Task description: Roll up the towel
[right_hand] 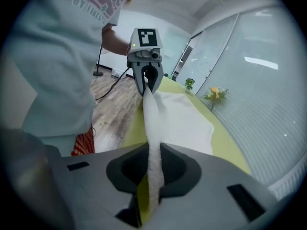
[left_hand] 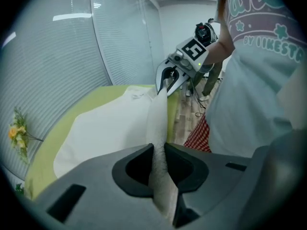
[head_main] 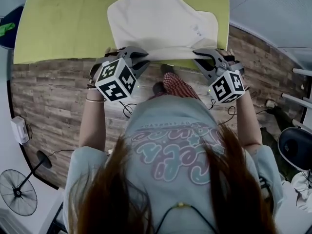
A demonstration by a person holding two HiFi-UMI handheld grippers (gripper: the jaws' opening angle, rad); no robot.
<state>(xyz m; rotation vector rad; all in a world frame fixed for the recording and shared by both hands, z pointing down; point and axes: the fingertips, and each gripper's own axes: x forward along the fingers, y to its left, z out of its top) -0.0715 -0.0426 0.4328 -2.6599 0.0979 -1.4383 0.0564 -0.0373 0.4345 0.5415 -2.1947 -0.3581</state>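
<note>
A cream-white towel (head_main: pixel 156 21) lies on the yellow-green table (head_main: pixel 63 28), its near edge stretched taut along the table's front. My left gripper (head_main: pixel 141 58) is shut on the towel's near left corner. My right gripper (head_main: pixel 201 56) is shut on the near right corner. In the left gripper view the towel edge (left_hand: pixel 157 128) runs from between my jaws straight to the right gripper (left_hand: pixel 165 83). In the right gripper view the same edge (right_hand: pixel 152 123) leads to the left gripper (right_hand: pixel 147 86). Both pairs of jaws press on the cloth.
The person (head_main: pixel 180 155) stands close against the table's front edge. Wood-plank floor (head_main: pixel 48 101) lies below, with cables (head_main: pixel 127 110), a fan (head_main: pixel 17 191) at lower left and a chair (head_main: pixel 297 147) at right. Small plants (right_hand: pixel 213 95) stand at the table's far side.
</note>
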